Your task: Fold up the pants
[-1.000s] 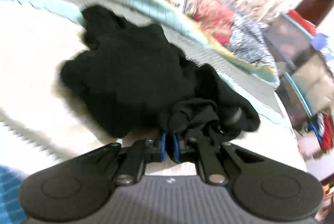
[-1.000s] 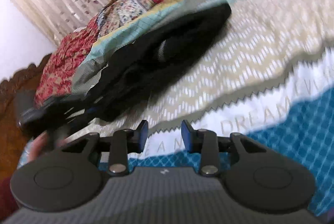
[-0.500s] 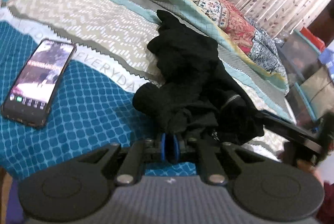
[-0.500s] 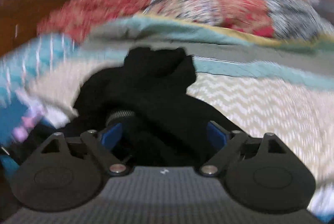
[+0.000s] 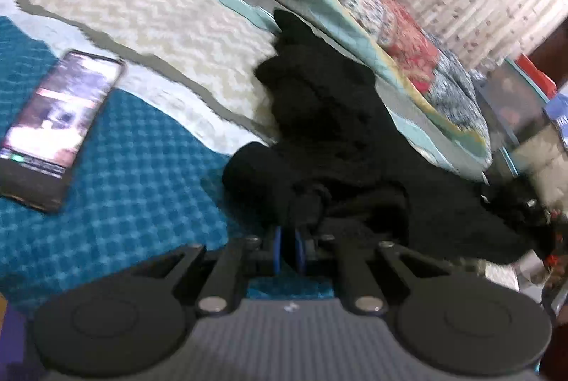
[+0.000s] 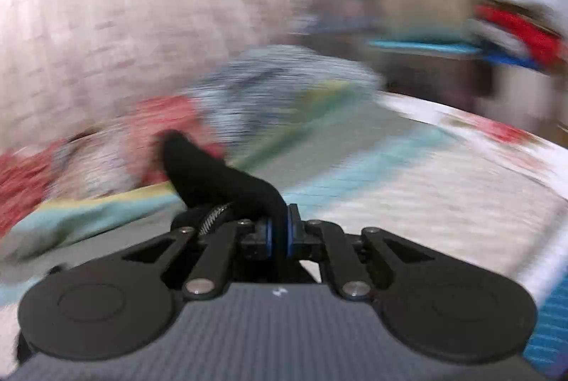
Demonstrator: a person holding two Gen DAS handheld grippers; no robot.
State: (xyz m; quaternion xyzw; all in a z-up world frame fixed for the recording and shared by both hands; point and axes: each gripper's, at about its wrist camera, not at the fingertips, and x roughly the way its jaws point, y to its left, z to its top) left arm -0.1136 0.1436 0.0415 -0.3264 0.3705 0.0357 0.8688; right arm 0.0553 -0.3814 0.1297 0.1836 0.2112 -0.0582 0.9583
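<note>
The black pants (image 5: 330, 118) lie bunched on the bedspread, stretching from the back of the bed toward the right edge. My left gripper (image 5: 288, 248) is shut on a bunched fold of them at the near end. In the right wrist view, my right gripper (image 6: 279, 233) has its jaws closing, and its blue pads pinch a rolled black edge of the pants (image 6: 216, 175) beside a ribbed waistband piece. That view is heavily blurred. Far right in the left wrist view, the pants run into a dark blurred mass where the right gripper cannot be made out.
A smartphone (image 5: 56, 129) with a lit screen lies on the teal patterned bedspread (image 5: 142, 182) at left. A folded patchwork quilt (image 5: 383, 15) runs along the back, curtains behind it. Stacked storage boxes (image 5: 522, 97) stand past the bed's right edge.
My right gripper swung right and up, went from wide open around the pants to pinching their edge. My left gripper kept its hold; earlier it dragged the pants toward the teal area.
</note>
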